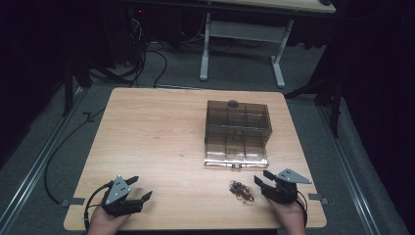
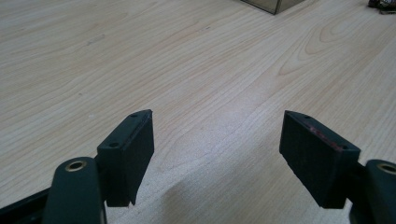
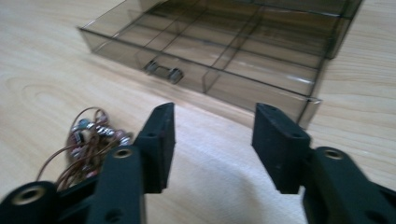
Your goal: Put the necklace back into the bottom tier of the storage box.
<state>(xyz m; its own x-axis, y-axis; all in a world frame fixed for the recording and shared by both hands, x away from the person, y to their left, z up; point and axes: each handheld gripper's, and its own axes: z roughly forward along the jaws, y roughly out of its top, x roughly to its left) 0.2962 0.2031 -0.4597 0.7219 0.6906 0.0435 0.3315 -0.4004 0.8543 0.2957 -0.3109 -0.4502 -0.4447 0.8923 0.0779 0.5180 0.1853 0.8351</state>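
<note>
Beaded cord bundle just left of released right gripper, smoked compartment box beyond, left gripper released, well apart

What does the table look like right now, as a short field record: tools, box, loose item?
surface: light wooden table
left tool: open, empty, near the front left edge
right tool: open, empty, beside the bundle
loose item: small tangled bundle of brown wire and beads, on the table, untouched
box: smoky clear plastic compartment box, lid raised, behind the bundle
box latch: small clasp on the front wall
</note>
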